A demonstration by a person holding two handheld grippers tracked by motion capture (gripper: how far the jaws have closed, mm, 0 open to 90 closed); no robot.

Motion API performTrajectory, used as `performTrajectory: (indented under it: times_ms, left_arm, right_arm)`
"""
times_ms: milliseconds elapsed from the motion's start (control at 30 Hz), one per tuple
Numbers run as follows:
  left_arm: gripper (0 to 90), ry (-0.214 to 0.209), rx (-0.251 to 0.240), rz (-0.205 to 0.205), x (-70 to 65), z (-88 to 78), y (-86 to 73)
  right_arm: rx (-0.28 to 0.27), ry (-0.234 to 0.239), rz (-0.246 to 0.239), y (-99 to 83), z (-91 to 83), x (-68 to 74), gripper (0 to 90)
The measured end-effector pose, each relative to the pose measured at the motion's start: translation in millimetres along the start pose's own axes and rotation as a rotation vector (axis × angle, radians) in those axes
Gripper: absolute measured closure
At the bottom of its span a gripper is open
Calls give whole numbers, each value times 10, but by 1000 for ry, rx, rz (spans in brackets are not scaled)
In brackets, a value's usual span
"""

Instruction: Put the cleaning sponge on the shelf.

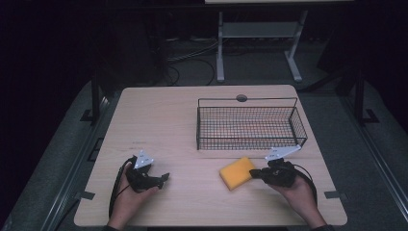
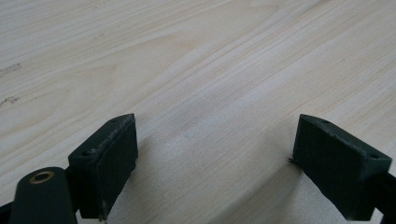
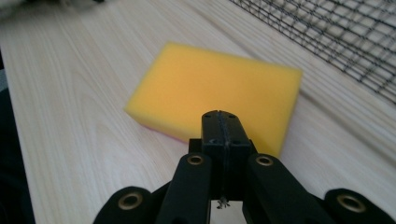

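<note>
High view: the yellow sponge (image 1: pixel 237 173) lies flat on the bench (image 1: pixel 183 120), just in front of the wire basket (image 1: pixel 250 124), with the right tongs (image 1: pixel 255 173) at its near edge and the left tongs (image 1: pixel 165 178) well apart. Left gripper view: the left tongs (image 2: pixel 212 154) stand spread over bare bench, pinching nothing. Right gripper view: the right tongs (image 3: pixel 222 128) are pressed together, empty, their tips at the sponge's (image 3: pixel 215 93) near edge.

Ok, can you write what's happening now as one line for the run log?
left gripper: open, nothing held | right gripper: shut, nothing held, at sponge | sponge: flat on table, outside wire basket
</note>
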State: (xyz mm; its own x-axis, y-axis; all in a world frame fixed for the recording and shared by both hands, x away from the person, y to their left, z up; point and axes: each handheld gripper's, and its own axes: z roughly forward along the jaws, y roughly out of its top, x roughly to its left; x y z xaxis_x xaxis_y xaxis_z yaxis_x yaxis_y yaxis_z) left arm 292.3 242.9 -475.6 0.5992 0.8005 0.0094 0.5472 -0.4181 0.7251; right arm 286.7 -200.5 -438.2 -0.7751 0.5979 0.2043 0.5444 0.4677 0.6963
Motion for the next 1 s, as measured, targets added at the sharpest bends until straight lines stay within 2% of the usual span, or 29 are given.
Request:
performTrajectory:
  times_ms: [333, 800, 1000]
  left_arm:
    - [132, 0, -1, -2, -1, 1, 0]
    - [132, 0, -4, -5, -3, 2, 0]
    - [132, -1, -2, -4, -2, 2, 0]
  right_arm:
    - [-9, 28, -34, 315, 212, 142, 896]
    - [-6, 47, -68, 624, 512, 231, 897]
    - [29, 44, -83, 719, 692, 283, 897]
